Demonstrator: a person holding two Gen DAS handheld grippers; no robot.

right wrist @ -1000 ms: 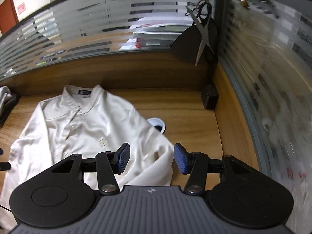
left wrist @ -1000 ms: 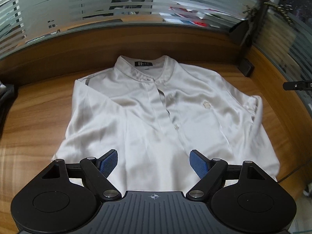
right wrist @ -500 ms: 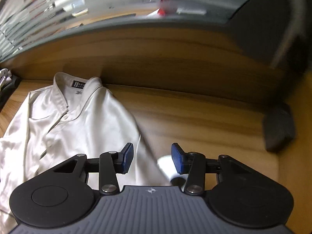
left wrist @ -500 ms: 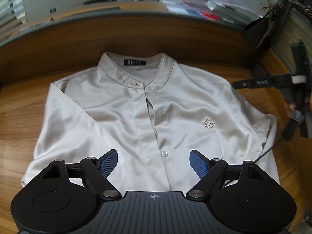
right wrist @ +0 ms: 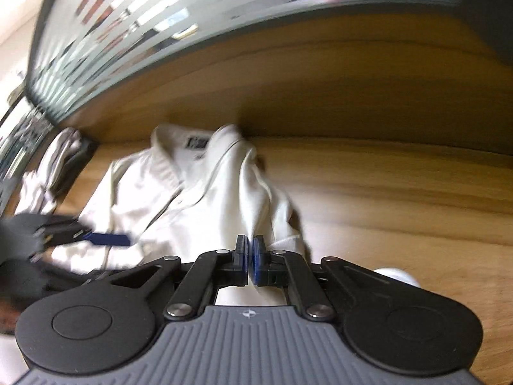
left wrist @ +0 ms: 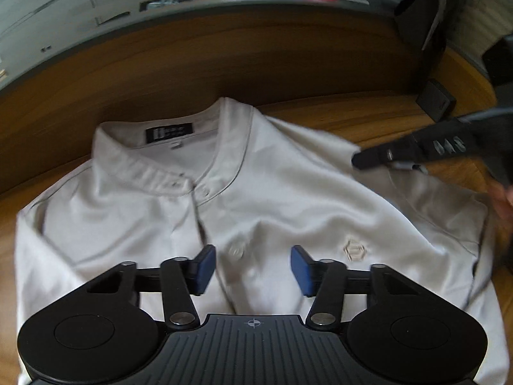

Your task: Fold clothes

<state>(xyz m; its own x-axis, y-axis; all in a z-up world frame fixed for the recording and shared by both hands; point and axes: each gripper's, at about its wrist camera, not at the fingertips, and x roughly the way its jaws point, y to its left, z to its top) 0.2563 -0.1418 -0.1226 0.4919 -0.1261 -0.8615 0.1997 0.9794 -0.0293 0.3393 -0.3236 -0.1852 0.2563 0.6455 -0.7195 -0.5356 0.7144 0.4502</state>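
Shirt (left wrist: 272,211) lies face up on wooden worktop (right wrist: 400,192). Right gripper (right wrist: 249,258) jaws closing, nearly together, pinching the shoulder fabric, likely to start a fold. Left gripper (left wrist: 253,268) jaws closing, half-spread over the button placket, nothing pinched yet.

Wooden desk (left wrist: 368,118); pale shirt (left wrist: 288,199) spread on it.

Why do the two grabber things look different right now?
The left gripper has its blue-padded fingers apart and closing, with the shiny cream button-up shirt lying between them, not pinched. The right gripper has its fingers almost together, pinching a raised fold of that shirt. Both are black with blue pads and point down at the shirt.
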